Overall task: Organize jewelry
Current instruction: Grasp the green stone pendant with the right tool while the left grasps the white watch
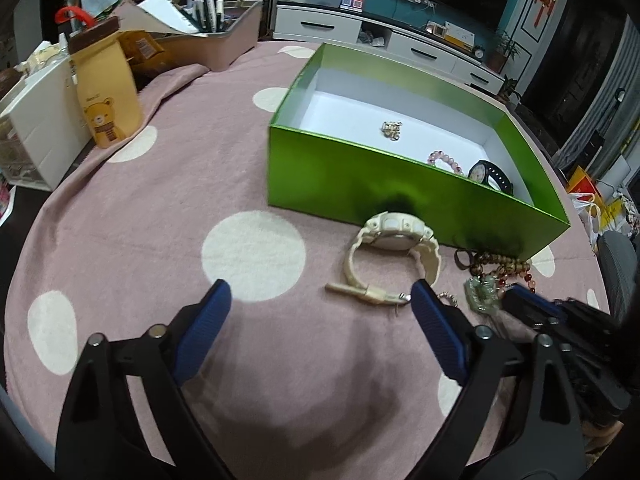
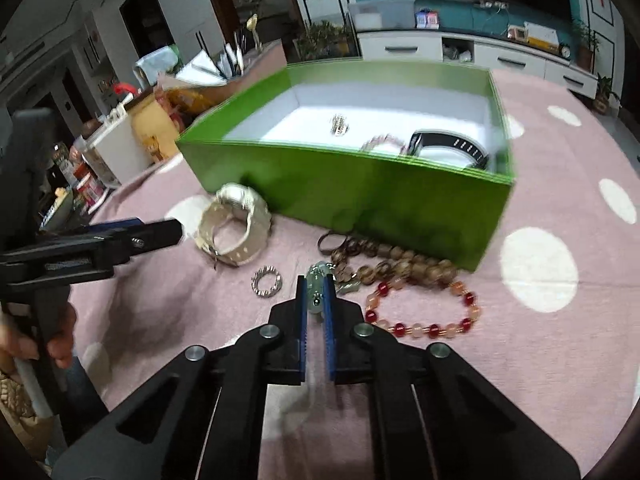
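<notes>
the right gripper (image 2: 315, 304) is closing its blue ribbed fingers (image 2: 329, 320) on a pale green jade-like pendant (image 2: 317, 280), which is sitting between the pads at about 12 o'clock from the claw, on the pink polka-dot cloth (image 2: 540, 380). the jaws are nearly together and appear to be clamping the stone, though how firmly is hard to tell. the left gripper (image 1: 320, 292) is hovering with its jaws wide apart, holding nothing, and the cream plastic watch (image 1: 390, 248) is lying just beyond its tips at 1 o'clock, near the front wall of the green box (image 1: 360, 184).

the pendant is looking small, hard and glossy, so it is probably light but slippery and liable to chip if dropped; gripping across its flat sides, near the middle, seems safest, and any cord on it will likely be trailing loose. in the right view, a wooden bead strand (image 2: 400, 264) is lying at 1 o'clock from the pendant, just beside it, a red and peach bead bracelet (image 2: 420, 312) at 3 o'clock, and a small silver ring (image 2: 267, 281) at 9 o'clock. the beads are round and smooth, and their strands will be hanging limp when lifted.

inside the glossy cardboard box, on its white floor, a gold trinket (image 1: 391, 130), a pink bead bracelet (image 1: 444, 162) and a black watch (image 1: 490, 176) are already resting.
</notes>
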Demonstrator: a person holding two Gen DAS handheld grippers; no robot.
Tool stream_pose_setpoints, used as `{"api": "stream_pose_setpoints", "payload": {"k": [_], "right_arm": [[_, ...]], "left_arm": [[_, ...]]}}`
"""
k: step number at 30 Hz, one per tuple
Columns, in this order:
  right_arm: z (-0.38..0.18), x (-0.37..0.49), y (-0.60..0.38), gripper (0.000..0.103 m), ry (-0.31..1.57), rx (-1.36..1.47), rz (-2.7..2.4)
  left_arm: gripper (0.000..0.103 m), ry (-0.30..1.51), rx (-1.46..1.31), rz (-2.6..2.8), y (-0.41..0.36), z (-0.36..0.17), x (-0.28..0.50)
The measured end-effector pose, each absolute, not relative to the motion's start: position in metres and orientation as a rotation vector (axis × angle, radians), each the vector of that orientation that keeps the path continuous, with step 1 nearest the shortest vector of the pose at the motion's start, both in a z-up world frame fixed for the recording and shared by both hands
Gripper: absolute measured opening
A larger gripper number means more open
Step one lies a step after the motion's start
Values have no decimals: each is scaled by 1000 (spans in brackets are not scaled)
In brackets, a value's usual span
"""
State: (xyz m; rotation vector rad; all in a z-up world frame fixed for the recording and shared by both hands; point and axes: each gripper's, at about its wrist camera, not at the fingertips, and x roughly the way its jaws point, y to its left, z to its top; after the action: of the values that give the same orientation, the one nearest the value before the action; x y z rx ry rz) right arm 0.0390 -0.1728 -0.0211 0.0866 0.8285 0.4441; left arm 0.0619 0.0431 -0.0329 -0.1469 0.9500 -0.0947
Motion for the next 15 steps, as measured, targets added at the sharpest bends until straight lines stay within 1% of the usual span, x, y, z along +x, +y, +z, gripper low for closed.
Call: {"api": "stream_pose_setpoints", "payload": {"k": [4,9,11,12,13,14,15], "right_arm": [[-7,32,-189,7,786,124,435],[5,26,-208,7,746,174,421],[11,23,-212,7,721,194,432],[14,22,-214,7,710,205,438],[16,22,-214,7,702,214,444],[19,22,-216,7,692,229,455],[21,21,-218,7,687,234,456]], "left_arm": [[76,957,-130,-112,35,-34,74],[67,978,-94,-131,24,-40,90],[58,993,-85,-140,21,-43,97],[51,1009,-80,-144,19,-46,101],[43,1020,-76,-144,17,-48,104],[39,1035,-73,-146,16,-52,106],[31,1045,-73,-151,15,-54,108]]}}
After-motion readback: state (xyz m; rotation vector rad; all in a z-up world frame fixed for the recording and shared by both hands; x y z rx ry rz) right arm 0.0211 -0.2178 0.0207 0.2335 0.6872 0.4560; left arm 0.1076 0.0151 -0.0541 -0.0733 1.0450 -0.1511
